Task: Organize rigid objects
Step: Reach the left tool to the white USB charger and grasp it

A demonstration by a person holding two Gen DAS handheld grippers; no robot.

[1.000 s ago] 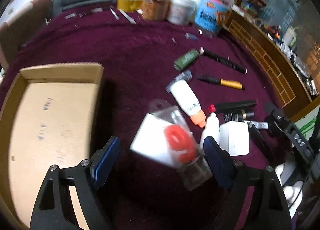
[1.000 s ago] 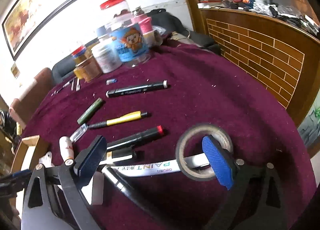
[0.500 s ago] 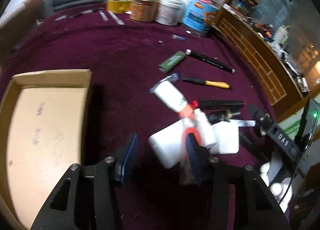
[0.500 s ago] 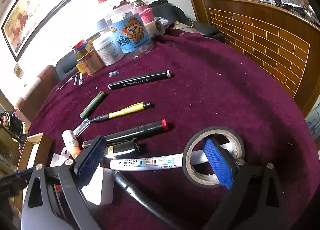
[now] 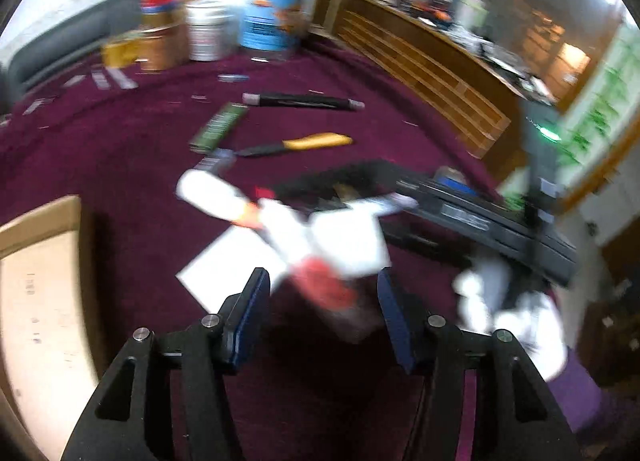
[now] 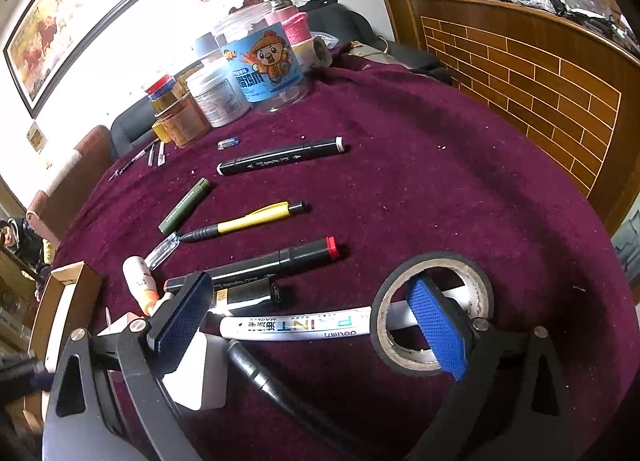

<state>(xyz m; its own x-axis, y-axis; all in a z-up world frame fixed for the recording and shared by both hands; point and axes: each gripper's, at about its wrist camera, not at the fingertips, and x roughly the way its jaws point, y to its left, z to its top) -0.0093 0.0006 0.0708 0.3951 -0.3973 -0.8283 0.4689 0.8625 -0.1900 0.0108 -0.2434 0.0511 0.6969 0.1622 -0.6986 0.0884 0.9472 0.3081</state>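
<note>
The bench (image 6: 460,165) lies bare on its right half — open passage there. Pens (image 6: 280,157) crowd the middle, jars (image 6: 260,65) wall the far edge, and a tape roll (image 6: 434,261) rings the right tool's (image 6: 310,319) blue finger.

You're in a home living rm: a round surface (image 6: 440,165) w/ maroon cloth, framed horse painting (image 6: 72,21) on the white wall, dark sofa (image 6: 132,129) behind, snack jars (image 6: 256,57) & a brick-pattern wood counter (image 6: 540,77) w/ clutter.

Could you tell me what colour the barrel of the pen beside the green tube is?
Yellow, with black ends; the pen shows best in the right wrist view.
</note>
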